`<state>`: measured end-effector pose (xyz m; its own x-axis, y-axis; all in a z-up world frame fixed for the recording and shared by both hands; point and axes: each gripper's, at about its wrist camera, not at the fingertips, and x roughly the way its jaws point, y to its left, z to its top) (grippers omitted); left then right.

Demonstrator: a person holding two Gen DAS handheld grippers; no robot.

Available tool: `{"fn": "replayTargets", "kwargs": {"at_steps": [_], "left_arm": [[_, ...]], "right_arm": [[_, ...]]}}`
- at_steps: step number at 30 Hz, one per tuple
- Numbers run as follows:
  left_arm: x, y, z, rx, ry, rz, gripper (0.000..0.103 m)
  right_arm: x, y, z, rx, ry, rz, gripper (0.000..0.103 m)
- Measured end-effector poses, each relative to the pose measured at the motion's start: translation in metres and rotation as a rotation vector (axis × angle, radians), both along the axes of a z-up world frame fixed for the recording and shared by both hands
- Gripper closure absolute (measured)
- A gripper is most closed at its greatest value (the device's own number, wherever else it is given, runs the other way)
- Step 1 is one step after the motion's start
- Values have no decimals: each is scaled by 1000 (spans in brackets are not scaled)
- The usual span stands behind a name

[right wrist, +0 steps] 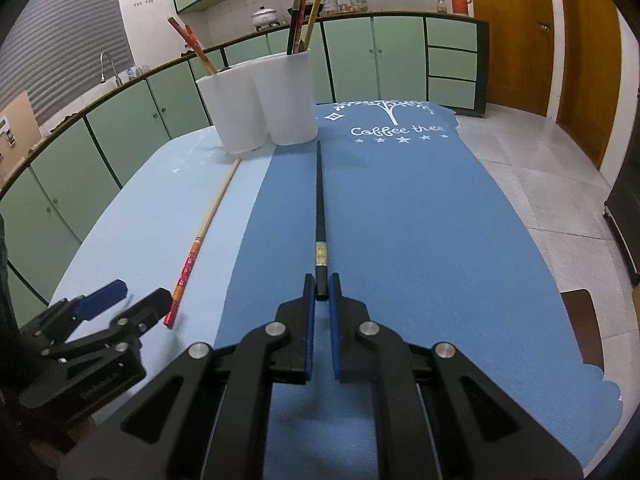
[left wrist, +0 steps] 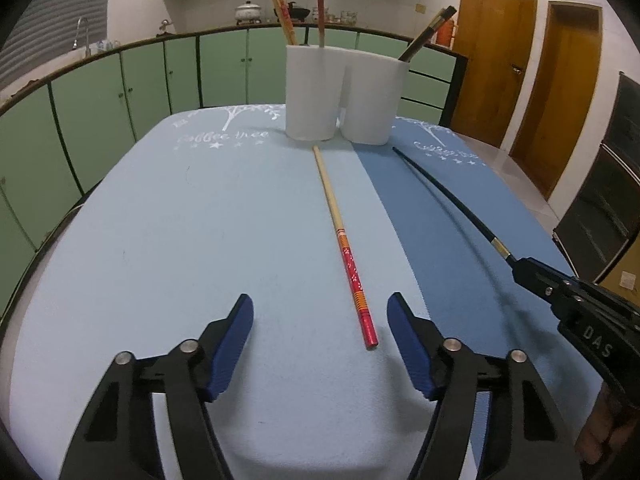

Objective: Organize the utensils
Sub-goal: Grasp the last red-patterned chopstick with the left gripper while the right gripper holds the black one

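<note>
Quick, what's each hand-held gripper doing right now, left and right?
Left hand-held gripper: open, holding nothing; the red-handled chopstick lies on the table with its end between the fingers.
Right hand-held gripper: shut on the black chopstick.

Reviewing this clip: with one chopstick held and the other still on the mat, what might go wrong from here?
1. The right claw pinches the black chopstick only at its very end, so the long free part may swing or slip out.
2. The red chopstick lies off-centre between the open left claw pads; closing could roll it away.
3. The white holder already has sticks leaning across; a new one may snag.
</note>
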<state>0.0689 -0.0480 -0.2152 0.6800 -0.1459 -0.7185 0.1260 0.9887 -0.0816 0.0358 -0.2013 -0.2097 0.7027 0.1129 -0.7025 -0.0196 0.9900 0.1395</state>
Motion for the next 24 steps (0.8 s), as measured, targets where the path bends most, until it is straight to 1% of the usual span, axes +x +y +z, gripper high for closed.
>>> {"fn": "replayTargets", "kwargs": {"at_steps": [1, 3, 5, 6, 7, 8, 9, 11, 14, 20, 24], "left_arm": [[0, -1, -2, 5, 2, 3, 40], [1, -3, -5, 12, 10, 6, 47], [2, -3, -6, 12, 15, 8, 52], [2, -3, -6, 9, 12, 8, 58], [2, -4, -6, 7, 12, 3, 61], [2, -4, -6, 8, 12, -1, 67], [1, -6, -6, 10, 11, -8, 75], [2, -9, -8, 11, 16, -20, 86], [1, -10, -9, 0, 16, -36, 96], [0, -8, -7, -17, 15, -36, 97], [-4, -5, 8, -27, -8, -39, 97]], "right_arm": [[-1, 0, 0, 1, -1, 2, 97], [-1, -1, 1, -1, -2, 7, 97], [-2, -1, 2, -4, -4, 11, 97], [-2, 0, 2, -6, -5, 13, 97], [-2, 0, 2, -8, -4, 15, 97], [-1, 0, 2, -8, -2, 17, 97], [-1, 0, 2, -8, 0, 18, 97], [-1, 1, 2, -10, 3, 22, 97], [0, 2, 2, -15, 5, 28, 97], [0, 4, 2, -24, 6, 36, 97], [0, 4, 7, -28, -5, 42, 97]]}}
